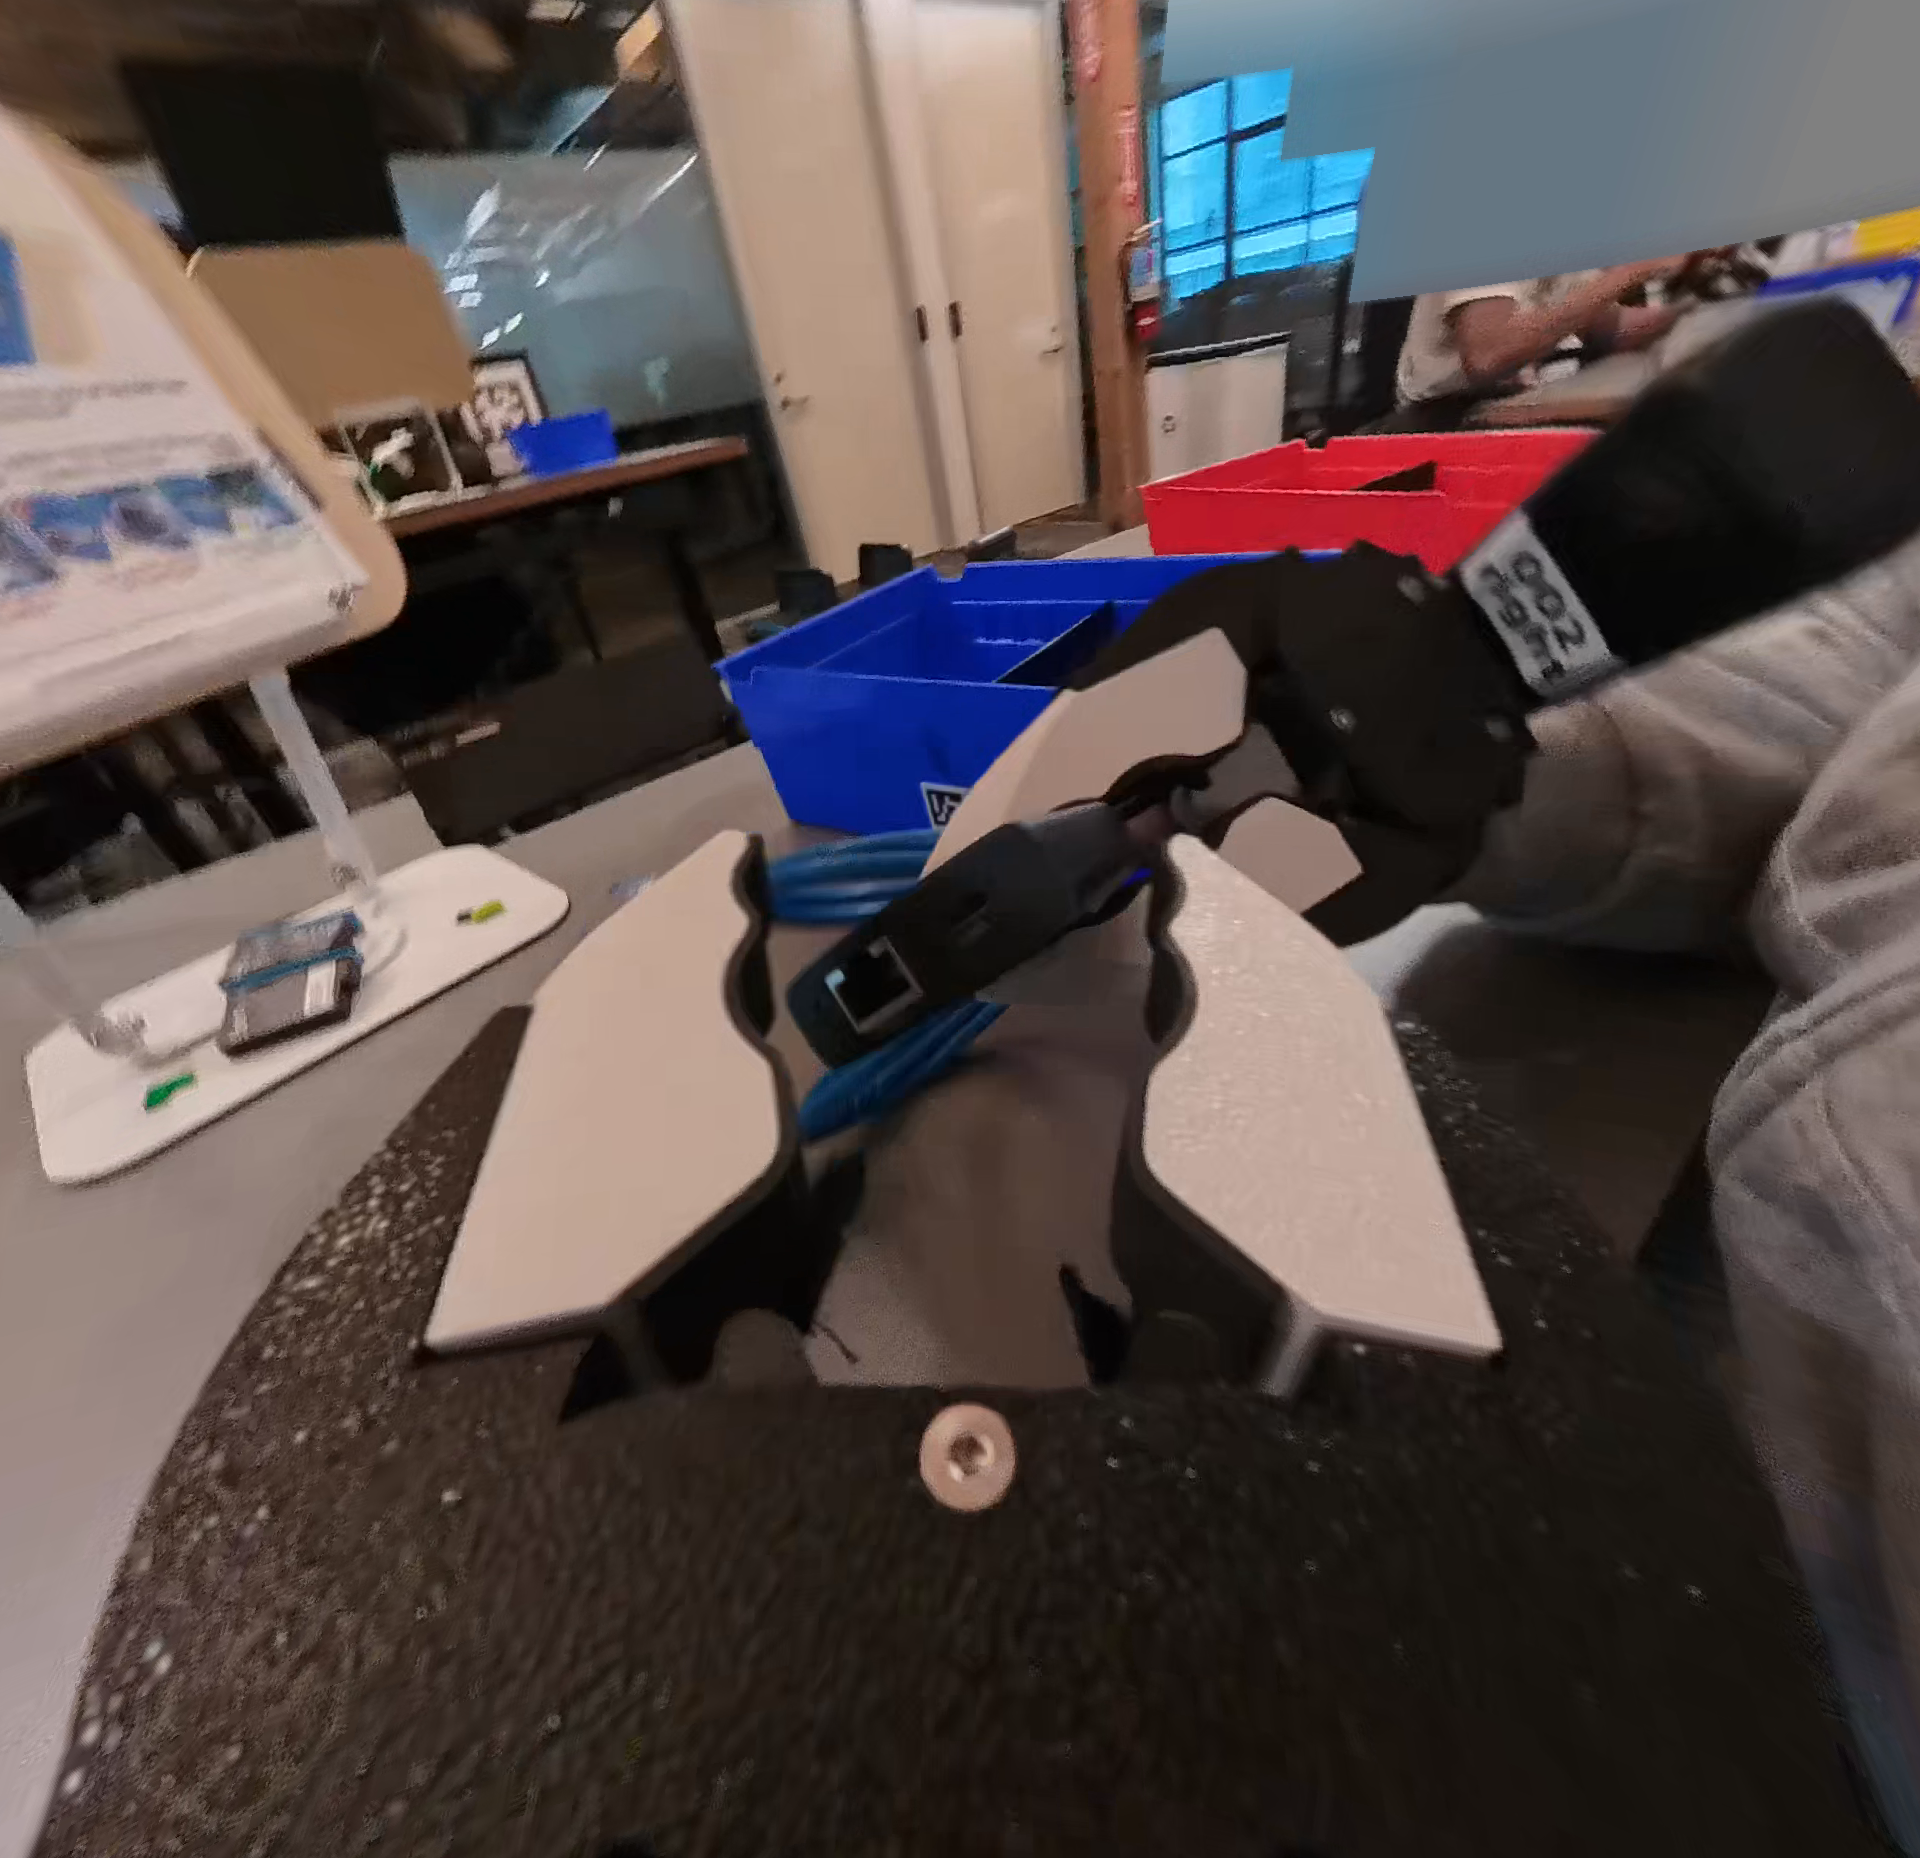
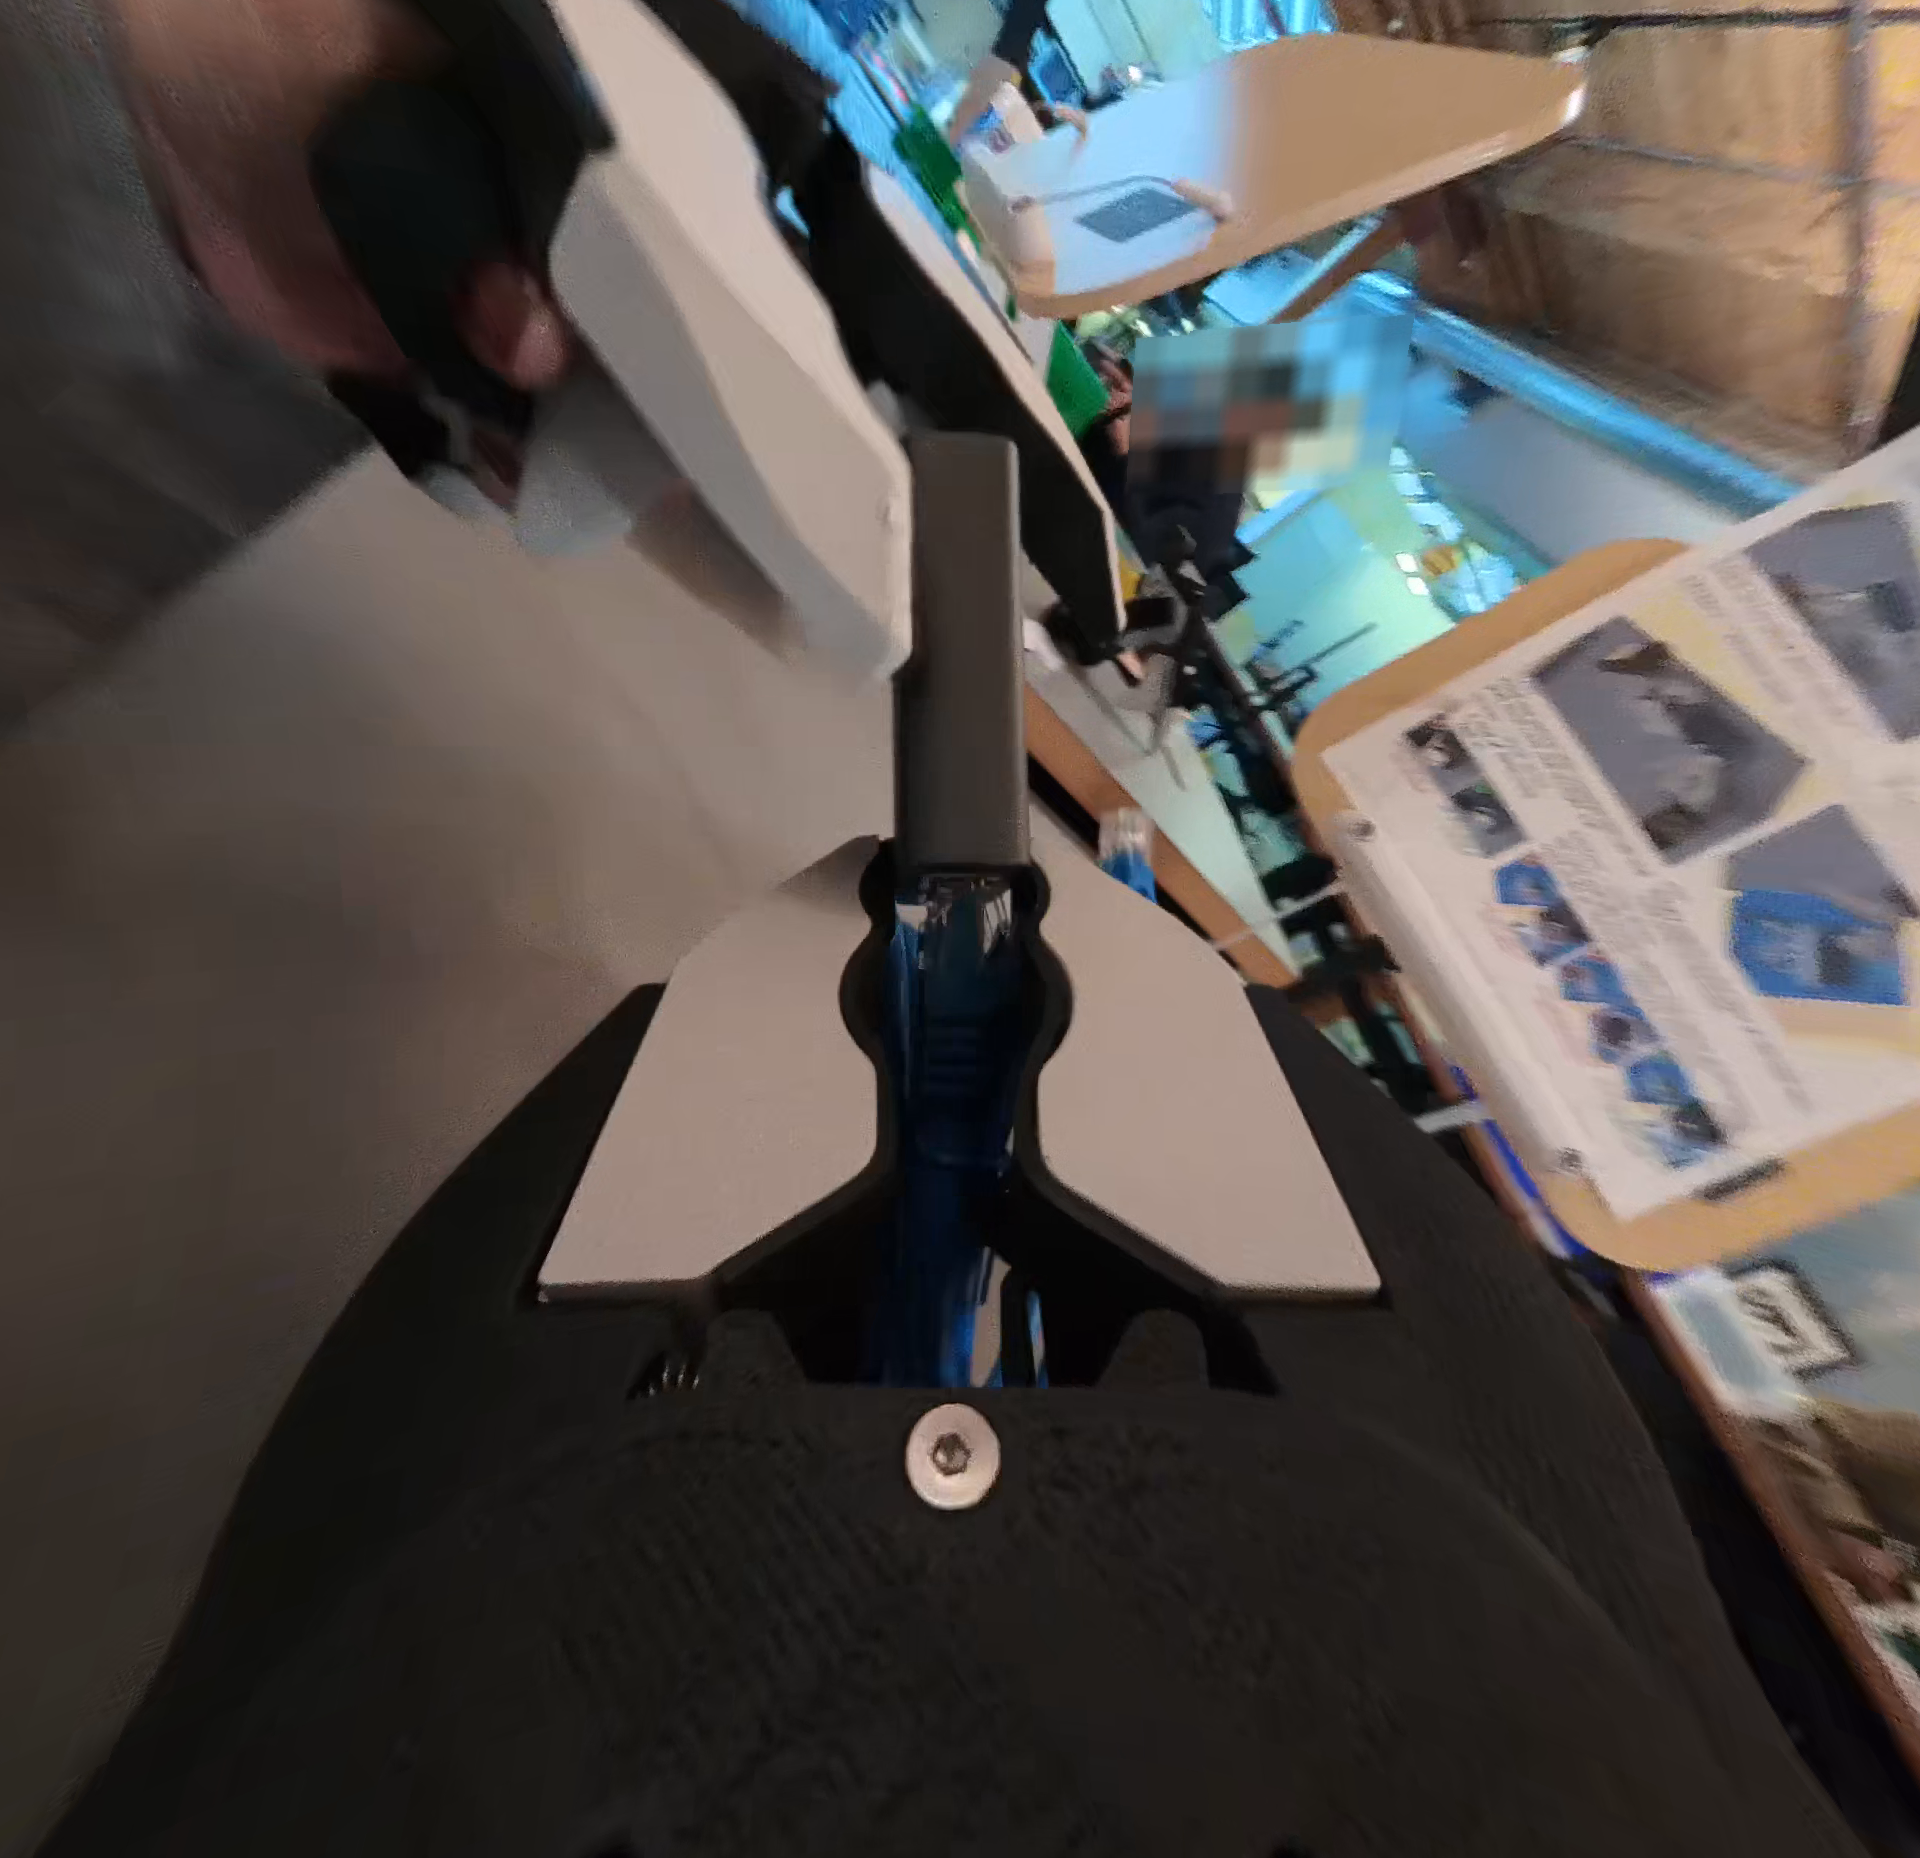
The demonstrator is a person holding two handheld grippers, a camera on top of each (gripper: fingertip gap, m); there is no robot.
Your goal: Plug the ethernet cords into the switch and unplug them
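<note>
The small black switch hangs in the air, its empty port facing the left wrist camera. My left gripper is open; its fingers stand on either side of the switch without touching it. My right gripper is shut on the blue ethernet cord's plug, which sits in the rear end of the switch. It also shows in the left wrist view, coming in from the upper right. The cord's blue coil hangs behind the switch. A second blue plug hangs free beside it.
A blue bin and a red bin stand behind on the grey table. A sign stand with a printed sheet on a white base is at the left. A person's grey sleeve fills the right. The grippers are tip to tip, or close to it.
</note>
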